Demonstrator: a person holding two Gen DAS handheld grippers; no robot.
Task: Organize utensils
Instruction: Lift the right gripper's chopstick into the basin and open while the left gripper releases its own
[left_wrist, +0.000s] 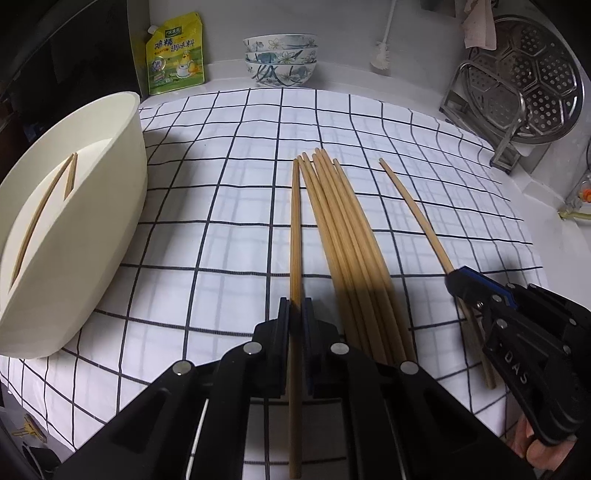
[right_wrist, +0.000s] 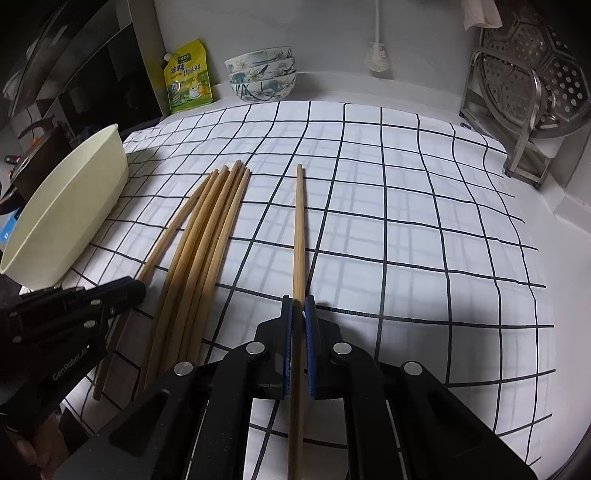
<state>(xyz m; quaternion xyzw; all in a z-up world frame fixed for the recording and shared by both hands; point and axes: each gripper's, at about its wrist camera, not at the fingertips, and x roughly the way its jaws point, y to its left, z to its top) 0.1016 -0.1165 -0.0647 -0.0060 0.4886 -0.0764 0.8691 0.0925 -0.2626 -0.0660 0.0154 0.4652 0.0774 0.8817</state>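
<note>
Checked cloth (left_wrist: 369, 122) | left tongs (left_wrist: 295, 306) – clamp chopstick (left_wrist: 295, 221) | right tongs (right_wrist: 298, 306) – clamp single chopstick (right_wrist: 300, 221)

We see one wooden chopstick (left_wrist: 295, 236) pinched in our left gripper (left_wrist: 295, 306), another (right_wrist: 300, 229) in our right gripper (right_wrist: 298, 304). A loose bundle (left_wrist: 343, 236) lies flat between them.

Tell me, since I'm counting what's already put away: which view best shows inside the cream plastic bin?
The left wrist view: the cream plastic bin tips its opening toward the camera, showing wooden chopsticks inside. In the right wrist view the bin shows only its outer wall and rim.
</note>
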